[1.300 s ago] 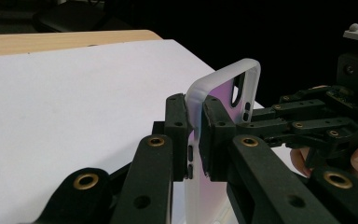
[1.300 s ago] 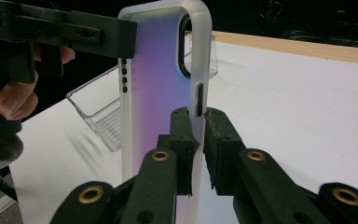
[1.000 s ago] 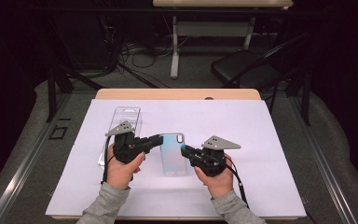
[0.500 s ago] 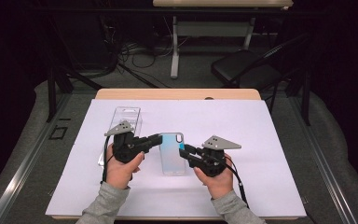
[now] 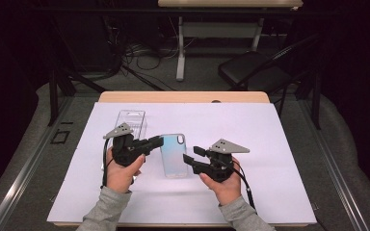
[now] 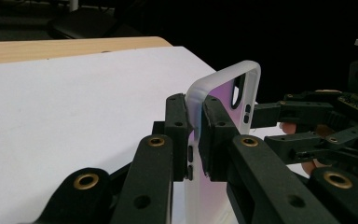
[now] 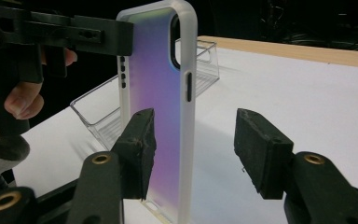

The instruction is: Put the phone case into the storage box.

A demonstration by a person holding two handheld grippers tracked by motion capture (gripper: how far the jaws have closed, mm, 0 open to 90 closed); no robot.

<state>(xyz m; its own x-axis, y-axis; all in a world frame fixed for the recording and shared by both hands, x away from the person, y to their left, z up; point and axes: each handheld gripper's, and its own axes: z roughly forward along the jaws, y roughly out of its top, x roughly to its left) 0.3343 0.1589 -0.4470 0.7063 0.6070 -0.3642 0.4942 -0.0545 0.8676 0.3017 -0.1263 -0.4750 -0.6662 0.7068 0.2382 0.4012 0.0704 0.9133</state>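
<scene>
An iridescent phone case with a frosted white rim stands between my two grippers over the white sheet. My left gripper is shut on the case's left edge. In the left gripper view both pads press that rim of the case. My right gripper is at the case's right side. Its jaws have just been opening, and in the right gripper view this gripper has the rim of the case between its parted pads, with the right pad well clear.
A clear plastic tray lies on the white sheet behind the left hand, and is seen again past the case. The wooden table edge runs along the back. A dark chair stands beyond the table.
The right gripper's jaws have spread apart off the case's right edge. Both hands and the case have stayed where they were.
</scene>
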